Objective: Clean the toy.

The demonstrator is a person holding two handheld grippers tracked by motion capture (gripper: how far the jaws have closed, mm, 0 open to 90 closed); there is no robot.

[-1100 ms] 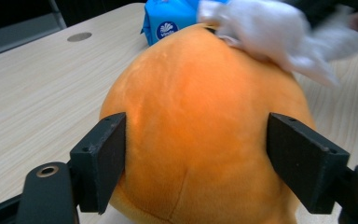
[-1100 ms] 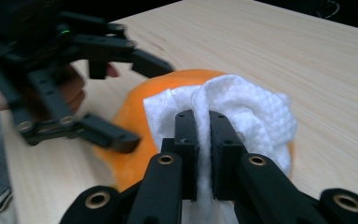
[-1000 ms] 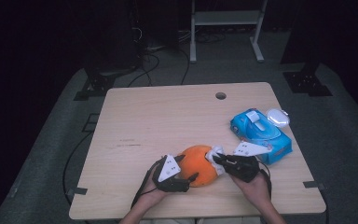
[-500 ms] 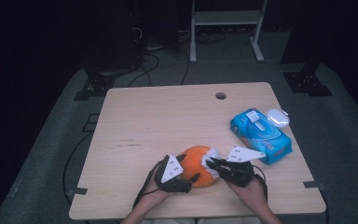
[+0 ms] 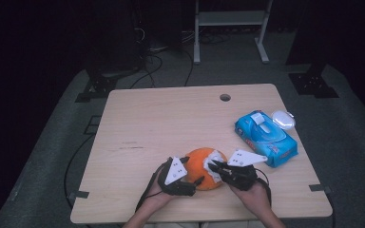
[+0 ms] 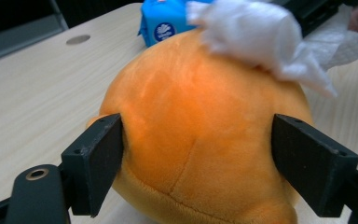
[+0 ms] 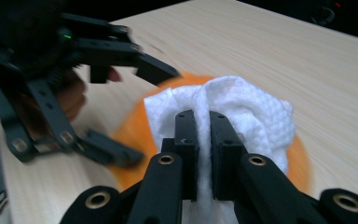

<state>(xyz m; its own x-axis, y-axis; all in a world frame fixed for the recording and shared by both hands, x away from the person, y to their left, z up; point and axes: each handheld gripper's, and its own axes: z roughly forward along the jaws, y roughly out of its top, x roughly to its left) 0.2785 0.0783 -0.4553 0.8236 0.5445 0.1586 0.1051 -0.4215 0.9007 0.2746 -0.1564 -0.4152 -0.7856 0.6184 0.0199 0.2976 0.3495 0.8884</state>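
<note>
My left gripper (image 5: 196, 181) hides the round orange plush's (image 5: 203, 167) near side at the bench's (image 5: 161, 118) front edge; its jaws have just been opening, flanking it. My right gripper (image 5: 215, 166) pinches a crumpled, quilted white wipe (image 7: 242, 112) on top.

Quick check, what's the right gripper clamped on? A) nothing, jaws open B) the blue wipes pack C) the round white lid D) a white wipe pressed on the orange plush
D: in the right gripper view the right gripper has its jaws shut on a bunched white wipe that lies on the orange plush; the blue wipes pack sits apart on the table.
</note>
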